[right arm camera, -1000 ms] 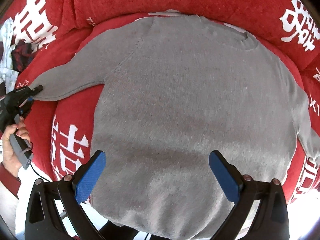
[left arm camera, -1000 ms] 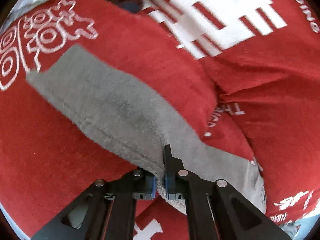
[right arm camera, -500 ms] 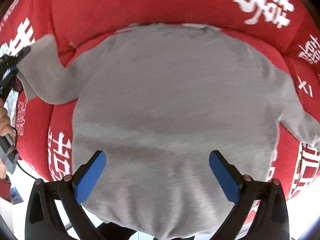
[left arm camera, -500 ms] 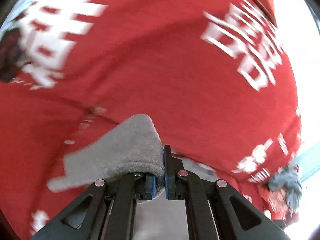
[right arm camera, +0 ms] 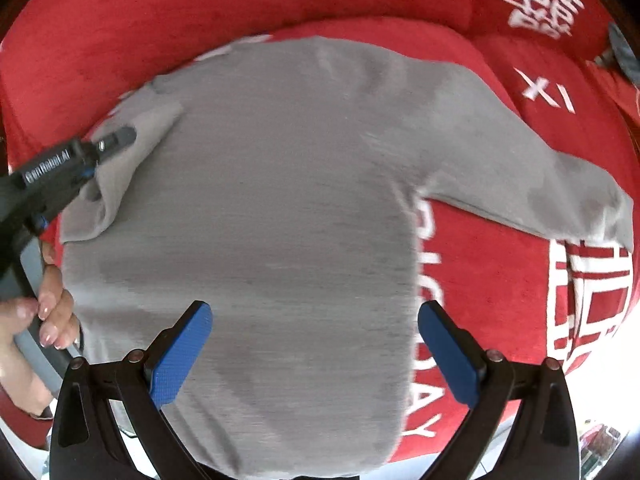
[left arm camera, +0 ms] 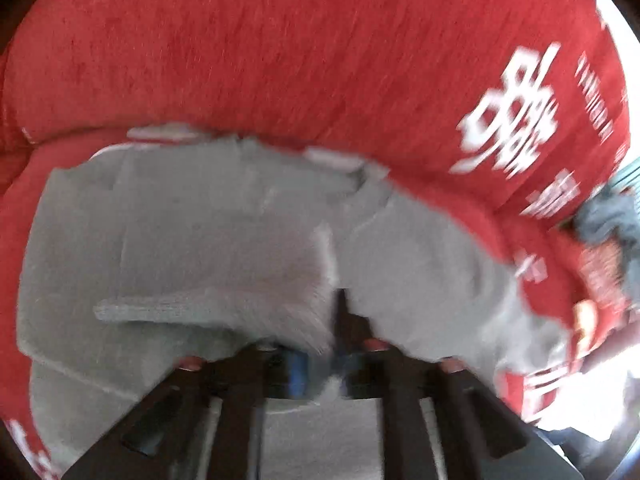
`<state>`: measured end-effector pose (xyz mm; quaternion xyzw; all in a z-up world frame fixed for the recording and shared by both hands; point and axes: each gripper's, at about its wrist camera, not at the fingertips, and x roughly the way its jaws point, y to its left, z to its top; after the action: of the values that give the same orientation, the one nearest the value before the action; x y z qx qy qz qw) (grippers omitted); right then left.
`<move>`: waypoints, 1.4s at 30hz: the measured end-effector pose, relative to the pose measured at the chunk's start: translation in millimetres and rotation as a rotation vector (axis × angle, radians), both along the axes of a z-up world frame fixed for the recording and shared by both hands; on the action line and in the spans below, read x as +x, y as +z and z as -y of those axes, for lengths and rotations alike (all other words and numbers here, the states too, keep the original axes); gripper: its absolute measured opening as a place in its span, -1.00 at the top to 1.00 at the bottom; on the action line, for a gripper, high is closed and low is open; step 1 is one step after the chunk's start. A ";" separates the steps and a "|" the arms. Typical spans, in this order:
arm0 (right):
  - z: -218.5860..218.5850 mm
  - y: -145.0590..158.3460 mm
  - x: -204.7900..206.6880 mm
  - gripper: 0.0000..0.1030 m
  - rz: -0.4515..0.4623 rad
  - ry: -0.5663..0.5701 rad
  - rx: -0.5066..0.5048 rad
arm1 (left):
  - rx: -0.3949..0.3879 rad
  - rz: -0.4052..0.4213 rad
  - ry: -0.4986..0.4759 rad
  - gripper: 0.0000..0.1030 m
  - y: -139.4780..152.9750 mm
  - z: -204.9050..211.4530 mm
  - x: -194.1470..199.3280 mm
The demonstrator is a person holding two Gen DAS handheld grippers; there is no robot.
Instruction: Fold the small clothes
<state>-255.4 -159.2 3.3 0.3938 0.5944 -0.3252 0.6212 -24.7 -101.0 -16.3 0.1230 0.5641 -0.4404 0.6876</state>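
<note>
- Sweater [left arm camera: 192,232], left wrist view: grey knit, lies flat on the red cushion [left arm camera: 280,48]. Frame motion-blurred. Left gripper [left arm camera: 320,344] pinches the left sleeve cuff [left arm camera: 280,304], with the sleeve brought in over the body.
- Right wrist view: sweater [right arm camera: 280,220] spread back-up on the red seat [right arm camera: 500,280], hem near camera, collar far. Left gripper [right arm camera: 100,148] clamps the bunched left sleeve [right arm camera: 120,184] at the shoulder edge. Right sleeve [right arm camera: 540,176] lies stretched out to the side, untouched.
- Right gripper [right arm camera: 316,344] spread wide, holds nothing, hovers over the hem.
- Handling, judged: light, soft, limp, fuzzy; sags and drapes when lifted. Best grab points: cuffs, hem corners, shoulder seams. Pinch both layers.
</note>
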 end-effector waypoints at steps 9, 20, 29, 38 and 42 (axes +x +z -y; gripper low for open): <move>6.6 12.6 28.0 -1.00 0.009 0.091 -0.100 | 0.065 0.148 0.000 -0.21 40.3 -71.5 27.2; -61.9 7.7 206.0 -0.98 0.020 0.749 -0.420 | 0.217 0.038 0.166 -0.21 7.3 -120.1 154.4; -41.3 -25.4 225.6 0.88 -0.031 0.763 -0.408 | 0.254 -0.041 0.213 -0.21 -35.8 -91.8 195.9; 78.9 -29.3 61.1 0.02 0.310 -0.219 0.001 | 0.289 -0.029 0.190 -0.21 -39.2 -83.4 197.5; 80.4 -42.8 28.6 0.01 0.362 -0.350 0.080 | 0.303 -0.030 0.193 -0.21 -38.0 -80.4 198.2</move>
<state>-226.7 -239.7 -39.6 0.5667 0.4088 -0.3283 0.6356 173.5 -20.6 -54.3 0.1641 0.6432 -0.2842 0.6918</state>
